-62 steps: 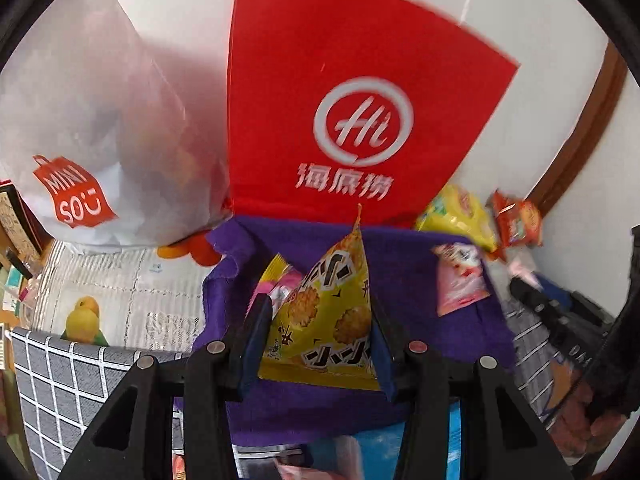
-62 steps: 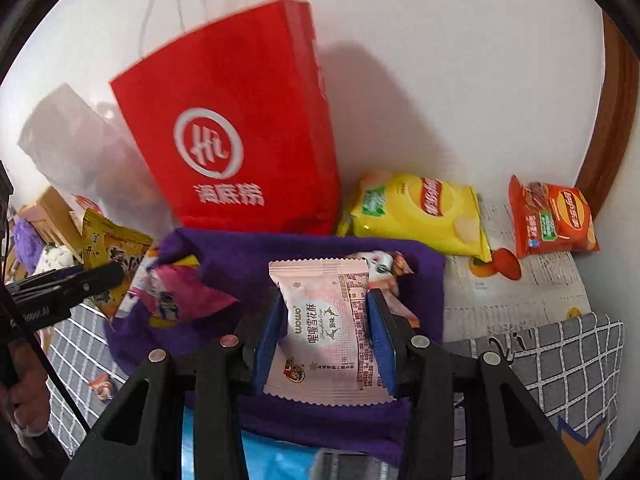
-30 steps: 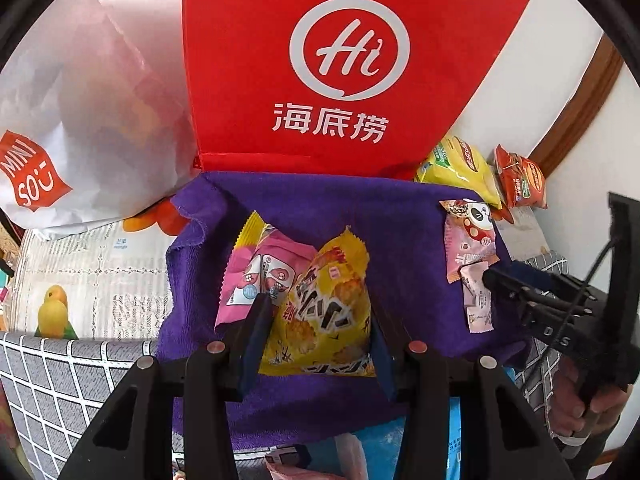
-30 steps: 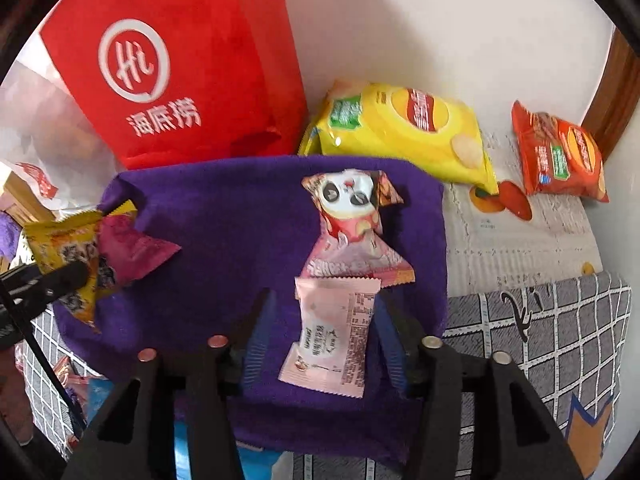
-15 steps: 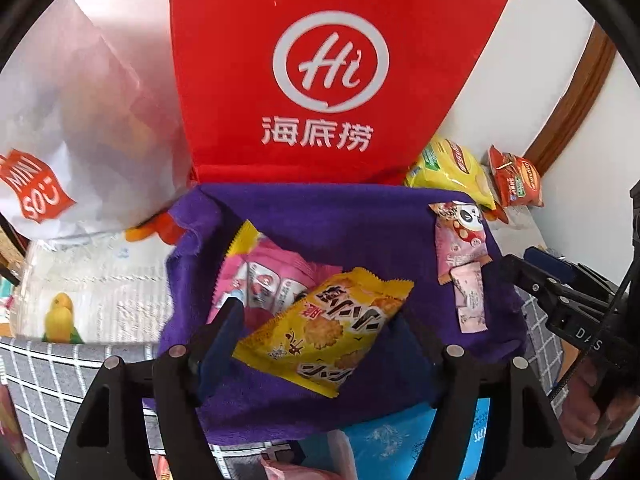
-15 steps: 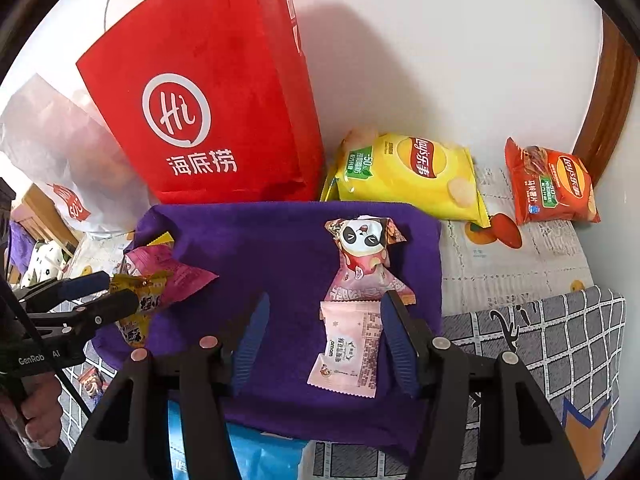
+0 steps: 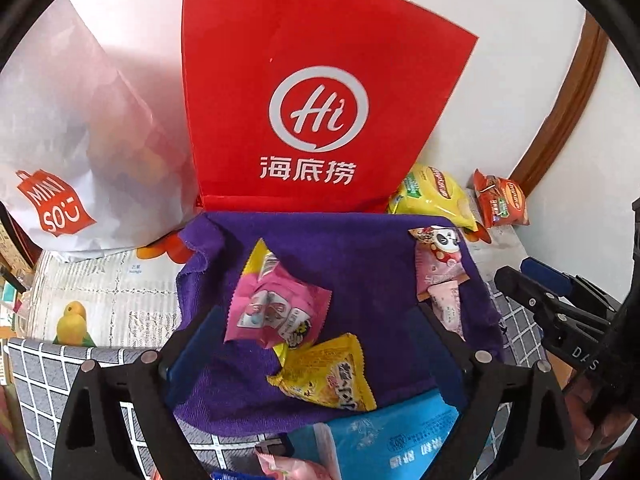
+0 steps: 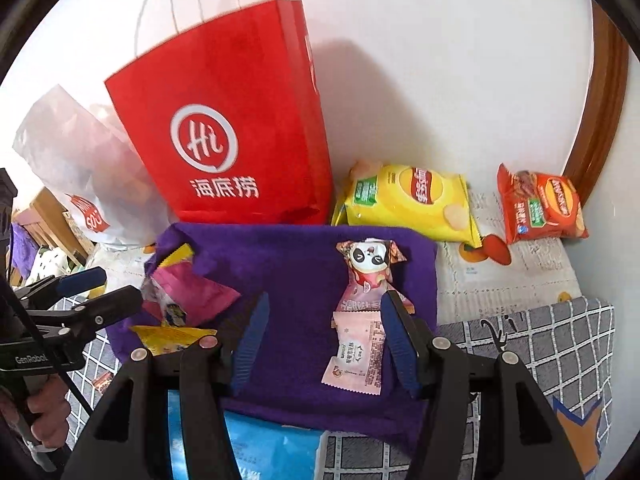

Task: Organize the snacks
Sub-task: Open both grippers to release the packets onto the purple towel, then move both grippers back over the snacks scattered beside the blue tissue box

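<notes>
now four snack packets lie on purple cloth.

On the purple towel you have four small packets. The yellow cracker packet lies flat near the front edge, turned askew, one corner tucked under the pink packet, which sits crumpled just behind it over a yellow wrapper edge. On the towel's right side the panda-print packet lies lengthwise, its face end toward the wall, and the pale pink wafer packet lies flat just in front of it, touching its lower end. Beyond the towel, a yellow chip bag and a red-orange chip bag lie flat against the wall.
</notes>
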{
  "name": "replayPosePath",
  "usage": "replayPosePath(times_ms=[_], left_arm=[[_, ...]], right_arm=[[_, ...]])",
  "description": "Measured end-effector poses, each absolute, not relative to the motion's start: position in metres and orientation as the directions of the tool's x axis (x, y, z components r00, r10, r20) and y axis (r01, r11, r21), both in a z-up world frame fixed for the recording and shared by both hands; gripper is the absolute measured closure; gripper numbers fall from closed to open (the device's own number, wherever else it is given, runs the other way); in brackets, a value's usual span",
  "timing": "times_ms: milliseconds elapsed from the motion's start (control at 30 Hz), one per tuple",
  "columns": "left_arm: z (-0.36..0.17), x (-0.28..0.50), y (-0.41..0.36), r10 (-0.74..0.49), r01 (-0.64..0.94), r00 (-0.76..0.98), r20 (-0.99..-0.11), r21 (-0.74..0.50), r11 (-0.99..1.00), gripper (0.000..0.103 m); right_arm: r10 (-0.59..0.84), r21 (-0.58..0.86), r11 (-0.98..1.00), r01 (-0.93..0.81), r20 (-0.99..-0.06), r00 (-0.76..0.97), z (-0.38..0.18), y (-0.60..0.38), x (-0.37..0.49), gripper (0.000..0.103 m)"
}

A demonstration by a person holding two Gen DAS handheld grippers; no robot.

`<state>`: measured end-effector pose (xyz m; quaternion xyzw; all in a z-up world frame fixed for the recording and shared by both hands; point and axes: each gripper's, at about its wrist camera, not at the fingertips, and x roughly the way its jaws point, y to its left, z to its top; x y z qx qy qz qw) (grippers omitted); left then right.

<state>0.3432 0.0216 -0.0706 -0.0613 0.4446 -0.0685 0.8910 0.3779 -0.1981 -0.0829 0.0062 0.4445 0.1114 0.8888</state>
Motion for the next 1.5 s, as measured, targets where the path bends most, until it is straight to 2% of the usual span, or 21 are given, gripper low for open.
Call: replayPosePath(times_ms=[433,700,900,1267,1500], left_arm=[[-0.021,0.286,0.009,-0.206,0.142,0.663,-0.719,-0.149,0.979,0.009],[-0.014,0.227,0.012,-0.193,0.149,0.683,-0.705,-0.124,0.981,0.010],[-0.026,0.188,0.022,-0.166,0.113,0.686,-0.709,-0.122,0.986,0.010],[-0.070,0.147,0.070,-0.043,-0.021,0.660,-0.750,-0.076,0.997,0.010],[-0.091,0.134,0.098,-0.058,-0.071,0.639,-0.767,-0.135,0.988,0.011]], right_arm=[[0.135,0.035,0.985,-0.169,-0.764,0.631,-0.043,-0.197,0.299,0.045],[0.138,0.072,0.989,-0.128,-0.747,0.650,-0.035,-0.200,0.250,0.045],[0.131,0.077,0.991,-0.111,-0.748,0.651,-0.042,-0.198,0.218,0.045],[0.259,0.189,0.965,-0.180,-0.781,0.568,-0.087,-0.184,0.186,0.045],[0.331,0.236,0.940,-0.244,-0.802,0.497,-0.119,-0.155,0.180,0.045]])
